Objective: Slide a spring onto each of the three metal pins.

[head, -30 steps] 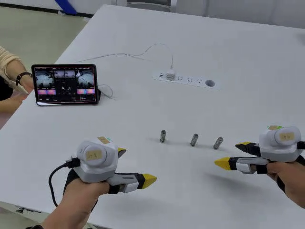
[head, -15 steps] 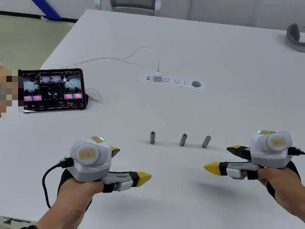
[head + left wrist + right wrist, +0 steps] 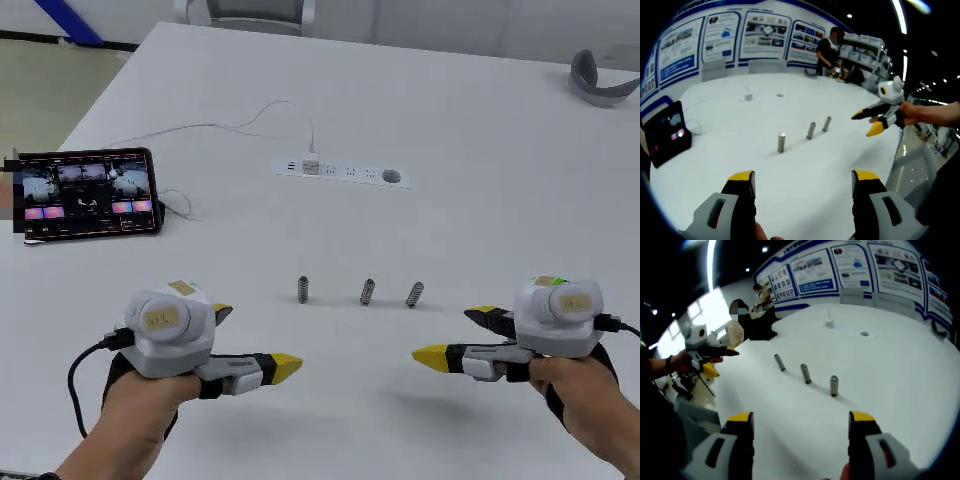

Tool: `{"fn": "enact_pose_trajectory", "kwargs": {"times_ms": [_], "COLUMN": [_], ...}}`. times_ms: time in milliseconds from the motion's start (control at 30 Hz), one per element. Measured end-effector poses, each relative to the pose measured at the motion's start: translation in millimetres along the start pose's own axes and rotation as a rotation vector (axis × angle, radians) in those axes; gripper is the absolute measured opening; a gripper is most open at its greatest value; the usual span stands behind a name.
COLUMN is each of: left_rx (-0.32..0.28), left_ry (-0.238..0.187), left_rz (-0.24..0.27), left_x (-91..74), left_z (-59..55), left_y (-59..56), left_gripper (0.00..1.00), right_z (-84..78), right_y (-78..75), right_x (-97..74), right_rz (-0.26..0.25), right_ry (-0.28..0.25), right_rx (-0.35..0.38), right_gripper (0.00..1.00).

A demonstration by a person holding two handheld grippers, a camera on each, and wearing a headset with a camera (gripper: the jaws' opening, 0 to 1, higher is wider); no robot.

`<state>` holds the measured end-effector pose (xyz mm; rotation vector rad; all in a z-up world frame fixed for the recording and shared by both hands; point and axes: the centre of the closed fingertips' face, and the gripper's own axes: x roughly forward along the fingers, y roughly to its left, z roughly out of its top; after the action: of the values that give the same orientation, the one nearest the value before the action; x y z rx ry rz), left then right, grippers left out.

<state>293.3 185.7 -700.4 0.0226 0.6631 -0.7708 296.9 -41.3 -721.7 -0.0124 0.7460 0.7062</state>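
Observation:
Three short metal pins stand in a row at the middle of the white table (image 3: 480, 180), and each looks wrapped by a coiled spring: the left pin (image 3: 303, 289), the middle pin (image 3: 367, 291) and the right pin (image 3: 414, 294). The same row shows in the left gripper view (image 3: 811, 130) and the right gripper view (image 3: 805, 373). My left gripper (image 3: 252, 340) hovers nearer than the row and to its left, open and holding nothing. My right gripper (image 3: 455, 336) hovers at the near right, also open and holding nothing. Both point inward toward each other.
A tablet (image 3: 88, 194) with a lit screen leans at the left edge. A white power strip (image 3: 335, 171) with a plug and a cable lies beyond the pins. A grey curved object (image 3: 600, 80) rests at the far right corner. A person (image 3: 829, 50) stands beyond the table.
The head view has shifted, so the whole scene sits further left and lower. Both grippers stay open near the table's front, about where they were relative to the pins.

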Motion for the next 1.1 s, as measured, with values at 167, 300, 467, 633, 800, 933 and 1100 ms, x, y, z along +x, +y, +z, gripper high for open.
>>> {"fn": "enact_pose_trajectory", "kwargs": {"times_ms": [167,300,467,633,800,933,1100], "left_rx": [-0.011,-0.010,-0.009,-0.004,-0.003,-0.001,-0.025], "left_ry": [-0.011,-0.016,-0.020,-0.022,-0.027,-0.038,-0.070], "left_rz": [0.001,0.003,0.005,0.005,0.000,-0.012,-0.047], "left_x": [-0.5,-0.7,-1.2,-1.0,-1.0,-0.5,-0.7], "left_z": [3.5,6.0,7.9,9.7,12.0,14.4,20.2], "left_y": [2.3,3.9,5.1,5.5,5.2,5.5,5.0], "left_gripper": [0.80,0.81,0.82,0.82,0.84,0.83,0.71], "right_z": [0.1,0.3,-1.0,-4.4,-7.2,-7.5,-6.8], "right_y": [4.8,8.6,13.2,18.5,21.3,21.7,21.9], "right_x": [-4.9,-7.7,-9.7,-11.5,-13.3,-15.1,-16.9], "right_rz": [-0.006,-0.010,-0.017,-0.022,-0.021,-0.025,-0.029], "right_ry": [-0.014,-0.034,-0.056,-0.061,-0.060,-0.065,-0.070], "right_rx": [0.010,0.030,0.057,0.069,0.075,0.082,0.085], "right_gripper": [0.81,0.83,0.86,0.86,0.87,0.87,0.87]}}
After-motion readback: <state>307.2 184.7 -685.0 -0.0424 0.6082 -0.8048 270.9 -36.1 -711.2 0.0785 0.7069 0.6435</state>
